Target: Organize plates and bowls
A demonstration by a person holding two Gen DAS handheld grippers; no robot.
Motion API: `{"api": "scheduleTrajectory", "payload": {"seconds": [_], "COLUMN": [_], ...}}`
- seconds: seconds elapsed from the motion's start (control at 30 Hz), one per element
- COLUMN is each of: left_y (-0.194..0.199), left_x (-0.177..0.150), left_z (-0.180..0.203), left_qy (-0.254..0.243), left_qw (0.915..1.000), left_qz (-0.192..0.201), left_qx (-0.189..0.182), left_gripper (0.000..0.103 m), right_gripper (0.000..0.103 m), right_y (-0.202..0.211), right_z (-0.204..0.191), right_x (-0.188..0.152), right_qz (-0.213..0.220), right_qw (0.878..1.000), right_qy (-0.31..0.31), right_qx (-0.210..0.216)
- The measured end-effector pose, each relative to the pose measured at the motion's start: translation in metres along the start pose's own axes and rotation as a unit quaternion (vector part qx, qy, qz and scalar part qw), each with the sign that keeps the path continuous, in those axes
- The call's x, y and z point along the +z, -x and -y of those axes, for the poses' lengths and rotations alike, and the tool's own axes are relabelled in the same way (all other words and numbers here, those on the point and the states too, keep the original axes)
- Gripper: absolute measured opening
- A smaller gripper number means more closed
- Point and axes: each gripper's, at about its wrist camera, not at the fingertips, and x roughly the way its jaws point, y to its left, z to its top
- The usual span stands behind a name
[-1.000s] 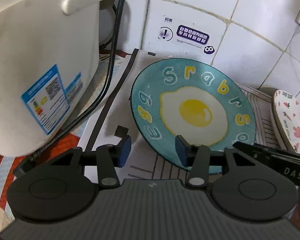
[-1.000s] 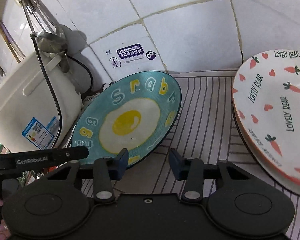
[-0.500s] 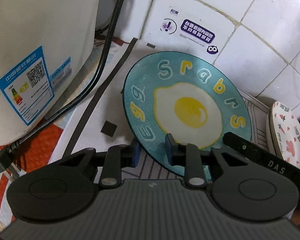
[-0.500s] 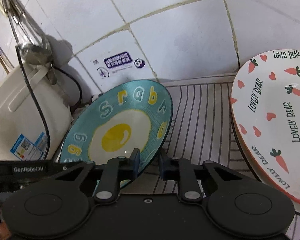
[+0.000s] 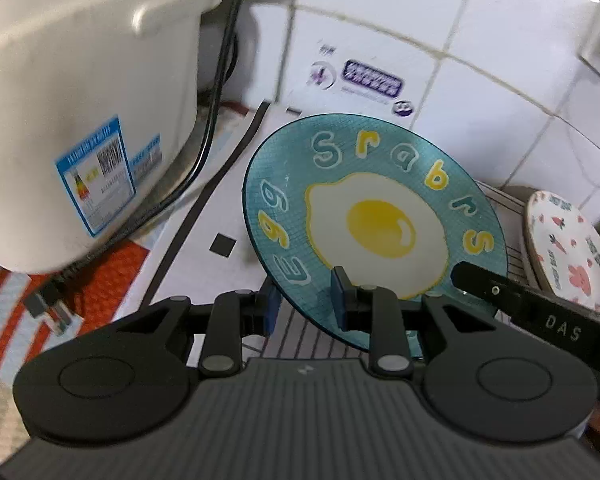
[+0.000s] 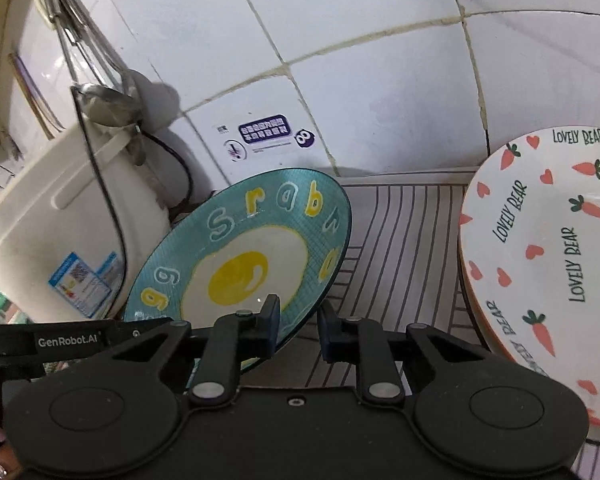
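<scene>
While my left gripper and right gripper both pinch the tilted fried-egg plate at centre frame, only the right view shows the ladle upper left. Striped mat, tiled wall, rice cooker left, carrot plate right.

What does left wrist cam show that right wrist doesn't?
Left only: orange patterned cloth beneath the cooker and the left gripper astride the egg plate's rim. Right only: hanging ladle and the right gripper on the plate's opposite edge. Both: egg plate, carrot plate, white rice cooker, wall sticker.
</scene>
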Motion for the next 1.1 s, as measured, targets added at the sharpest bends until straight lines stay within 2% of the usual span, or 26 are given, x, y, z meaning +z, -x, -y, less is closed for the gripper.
{"api": "scheduleTrajectory", "payload": {"seconds": [0.27,0.57,0.8,1.1], "left_y": [0.041,0.072,0.079,0.064], "left_x": [0.001,-0.002,-0.007,-0.007], "left_z": [0.026,0.068,0.108,0.162], "left_qy": [-0.029,-0.041,-0.05,-0.084], "left_qw": [0.9991,0.9949,0.99,0.9854], "left_qz": [0.01,-0.015,-0.02,-0.03], "left_qx": [-0.028,-0.091,-0.13,-0.145], "left_gripper": [0.025,0.025,0.025,0.025], "right_gripper": [0.024,0.025,0.025,0.025], "right_y": [0.048,0.118,0.166,0.192], "right_z": [0.002,0.015,0.038,0.079], "right_x": [0.0,0.003,0.004,0.009], "right_qz": [0.03,0.047,0.059,0.064], "right_qw": [1.0,0.999,0.997,0.995], "right_qy": [-0.005,-0.01,-0.013,-0.021], "right_qx": [0.008,-0.015,-0.045,-0.074]}}
